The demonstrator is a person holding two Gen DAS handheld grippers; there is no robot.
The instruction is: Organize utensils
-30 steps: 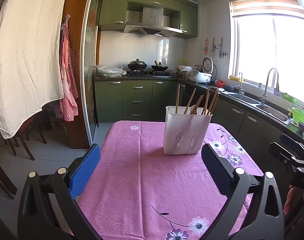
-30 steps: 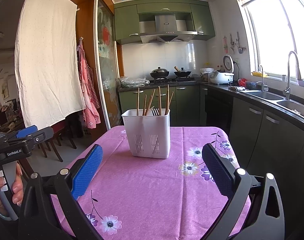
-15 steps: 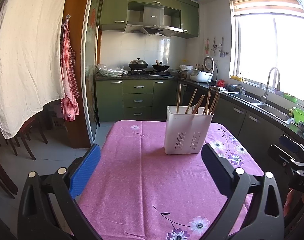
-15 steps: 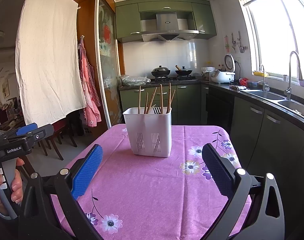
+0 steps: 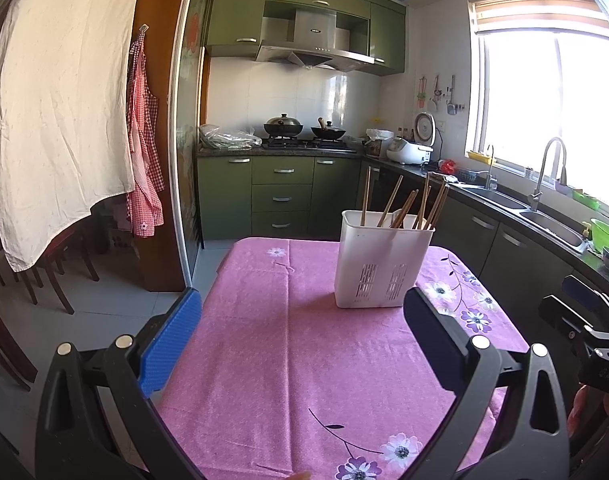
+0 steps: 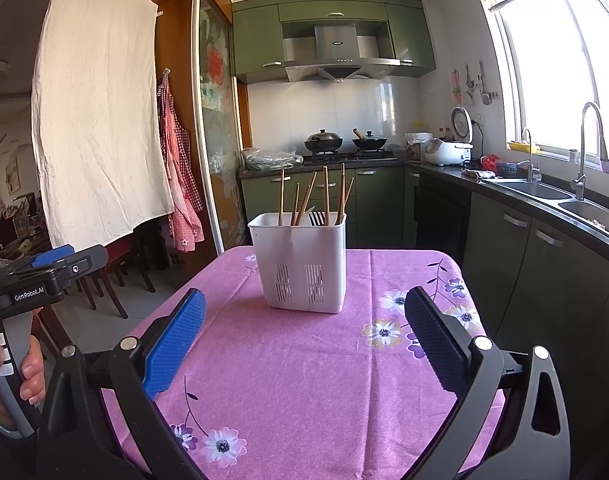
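The bench (image 5: 288,360) fills the middle of the room, covered by a pink cloth (image 6: 304,380) printed with flowers. Green cabinets (image 5: 280,196) run along the far wall and down the right side under the window, with a stove (image 6: 344,156) carrying two dark pans, and a sink (image 6: 544,190) near the window. A white sheet (image 5: 64,100) hangs at the left, with a red checked apron (image 5: 144,160) beside it.

On the far half of the bench stands a white caddy (image 5: 382,266), upright, with slotted sides. Wooden chopsticks (image 5: 400,204) lean in it at loose angles, their tops well above the rim; from the right-hand view a dark fork (image 6: 317,218) shows among them.

The left tongs (image 5: 302,340) hover low over the near part of the bench, spread wide with nothing between them. The right tongs (image 6: 304,336) are likewise wide apart and empty, pointing at the caddy from a short way off. A hand (image 6: 12,380) grips the left tool's handle at the edge of the right-hand view.
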